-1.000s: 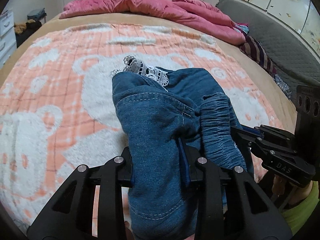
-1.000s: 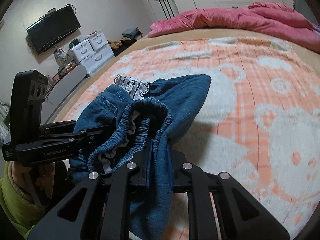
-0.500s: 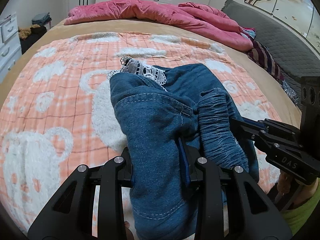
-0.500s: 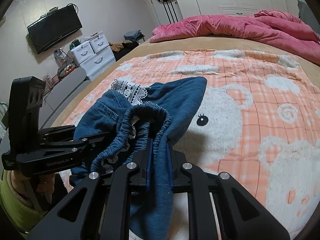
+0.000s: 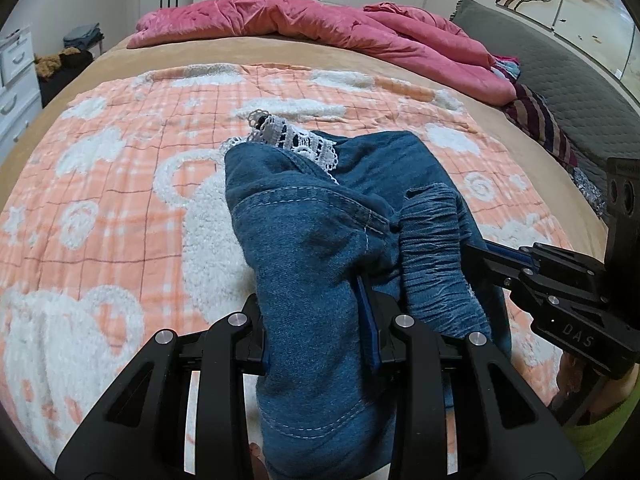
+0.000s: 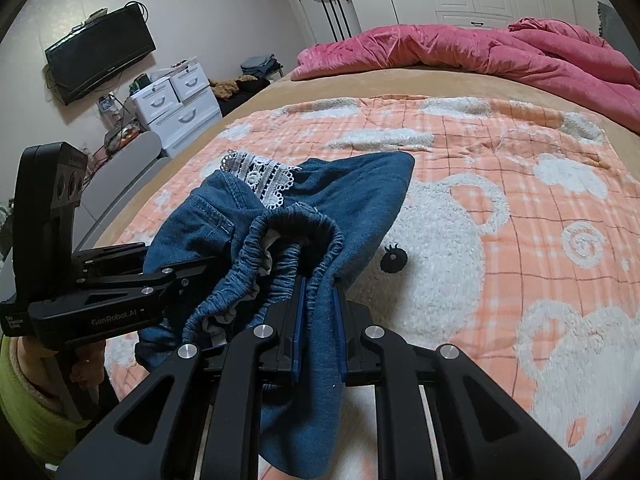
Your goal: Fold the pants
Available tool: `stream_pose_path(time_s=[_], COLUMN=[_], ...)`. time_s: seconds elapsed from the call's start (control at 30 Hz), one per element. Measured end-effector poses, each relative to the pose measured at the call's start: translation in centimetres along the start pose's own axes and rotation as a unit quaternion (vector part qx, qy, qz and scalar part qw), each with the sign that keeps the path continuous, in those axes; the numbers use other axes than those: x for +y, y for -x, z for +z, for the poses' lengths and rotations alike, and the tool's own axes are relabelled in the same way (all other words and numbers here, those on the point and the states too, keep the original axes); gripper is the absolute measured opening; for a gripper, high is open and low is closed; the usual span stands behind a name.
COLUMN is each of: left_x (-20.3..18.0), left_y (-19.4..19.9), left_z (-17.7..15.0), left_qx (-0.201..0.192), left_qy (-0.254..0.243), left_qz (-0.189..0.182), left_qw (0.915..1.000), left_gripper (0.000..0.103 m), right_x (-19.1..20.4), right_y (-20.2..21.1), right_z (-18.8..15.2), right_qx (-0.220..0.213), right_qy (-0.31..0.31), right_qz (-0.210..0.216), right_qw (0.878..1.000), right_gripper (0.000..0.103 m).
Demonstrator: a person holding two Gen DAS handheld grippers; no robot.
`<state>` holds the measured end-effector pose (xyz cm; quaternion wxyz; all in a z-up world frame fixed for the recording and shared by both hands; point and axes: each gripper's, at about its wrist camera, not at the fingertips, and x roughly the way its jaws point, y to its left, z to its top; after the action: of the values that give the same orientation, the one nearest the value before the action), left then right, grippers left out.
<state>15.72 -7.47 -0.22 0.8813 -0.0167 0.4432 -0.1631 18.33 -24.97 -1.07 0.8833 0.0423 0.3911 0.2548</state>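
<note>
Since a second ago I've carried both grippers back across the bed; more of the peach teddy blanket now shows ahead. The blue denim pants hang bunched between my grippers, their lace-trimmed hem trailing on the blanket, so I judge I'm dragging them flat for folding. My left gripper is clamped partway on a thick denim wad; my right gripper is pinched nearly shut on thin fabric beside the gathered elastic waistband.
</note>
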Motion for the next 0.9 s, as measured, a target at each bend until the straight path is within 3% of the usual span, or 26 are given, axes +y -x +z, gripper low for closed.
stream_pose_path(time_s=[0.9], left_x=[3.4], left_y=[-5.2], left_z=[-1.1], left_qx=[0.032], left_qy=[0.029], left_qz=[-0.005], left_qw=[0.999], left_gripper=[0.027], right_x=[-2.9], right_y=[-6.0], right_z=[-1.3], right_qx=[0.062], right_qy=[-0.029], right_qz=[-0.023], right_qw=[0.997], right_gripper=[0.012])
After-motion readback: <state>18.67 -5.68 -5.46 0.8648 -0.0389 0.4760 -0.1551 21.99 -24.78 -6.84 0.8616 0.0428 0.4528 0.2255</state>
